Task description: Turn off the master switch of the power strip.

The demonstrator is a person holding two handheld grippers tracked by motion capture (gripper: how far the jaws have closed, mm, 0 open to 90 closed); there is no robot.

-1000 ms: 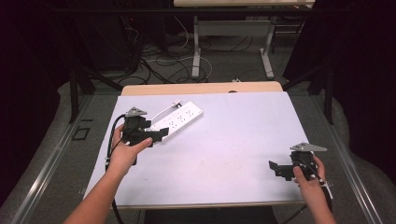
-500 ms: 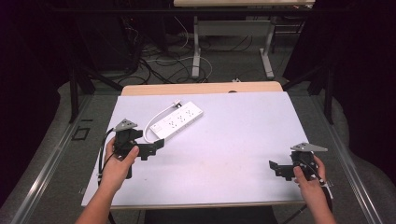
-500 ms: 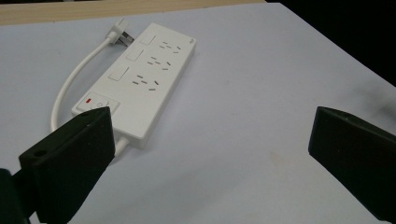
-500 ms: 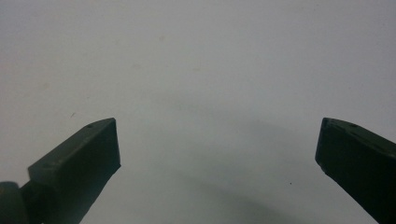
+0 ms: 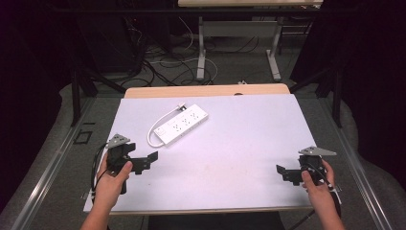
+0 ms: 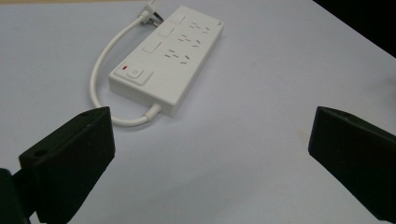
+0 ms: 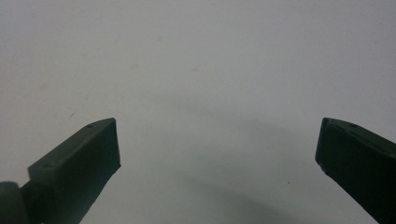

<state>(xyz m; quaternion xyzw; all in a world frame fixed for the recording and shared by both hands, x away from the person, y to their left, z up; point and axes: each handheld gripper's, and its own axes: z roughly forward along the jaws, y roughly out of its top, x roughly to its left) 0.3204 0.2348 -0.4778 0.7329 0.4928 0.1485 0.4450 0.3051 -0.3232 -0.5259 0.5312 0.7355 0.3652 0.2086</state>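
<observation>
White surface (image 5: 239, 143) is carrying a power strip (image 5: 184, 125), lying free, while left hand-held gripper (image 5: 152, 158) and right hand-held gripper (image 5: 281, 171) are hovering spread, empty.

Dark room; grey floor (image 5: 57, 143), tangled cables (image 5: 163, 62), white table legs (image 5: 201, 52) beyond.

The left gripper (image 6: 212, 158) stands with its two black jaws spread wide and nothing between them, having just been opening. Beyond the jaws, ahead and a little toward the left one, a white power strip (image 6: 170, 63) lies flat on the pale table (image 6: 280, 93), well clear of both jaws. Its switch end faces the claw. Its white cord (image 6: 100, 74) loops out on the left side, curving back to the plug (image 6: 150, 16) at the far end.
</observation>
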